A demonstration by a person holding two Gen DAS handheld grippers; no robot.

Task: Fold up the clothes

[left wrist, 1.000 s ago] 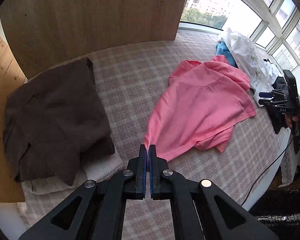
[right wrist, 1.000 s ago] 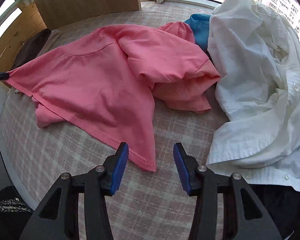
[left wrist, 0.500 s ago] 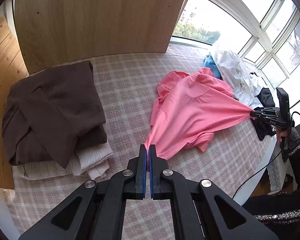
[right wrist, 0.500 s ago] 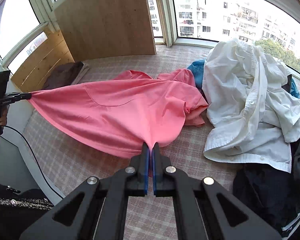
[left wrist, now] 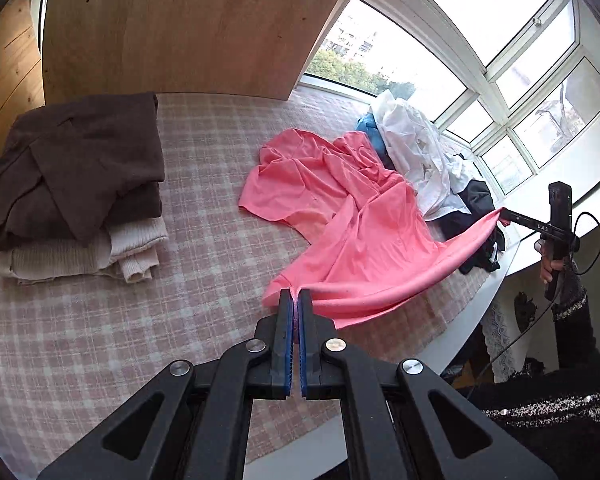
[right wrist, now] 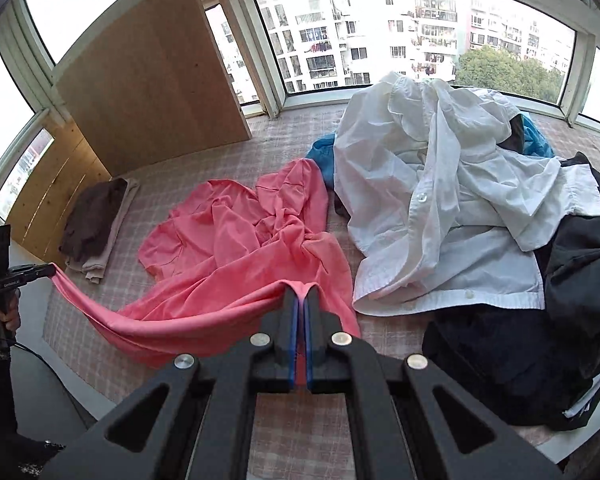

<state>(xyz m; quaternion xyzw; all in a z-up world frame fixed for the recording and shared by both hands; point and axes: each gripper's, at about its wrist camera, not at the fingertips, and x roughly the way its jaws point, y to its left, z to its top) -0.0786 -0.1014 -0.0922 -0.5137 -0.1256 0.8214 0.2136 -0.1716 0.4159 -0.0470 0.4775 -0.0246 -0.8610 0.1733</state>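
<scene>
Ahead of me a tall light-brown wooden board (right wrist: 152, 76) stands upright against the white-framed bay windows (right wrist: 356, 36). Beyond the glass I see pale apartment blocks (right wrist: 340, 28) and green treetops (right wrist: 504, 68) in daylight.

Lettering on right gripper (left wrist: 501, 216): white capitals "DAS" on the black arm, seen from the left wrist view, just behind the tips that pinch the pink garment (left wrist: 364, 240).
Lettering on left gripper (right wrist: 54, 267): a short pale line of print on the black arm in the right wrist view, too small and blurred to read.
Other text: none readable on the clothes or on the buildings outside.
</scene>
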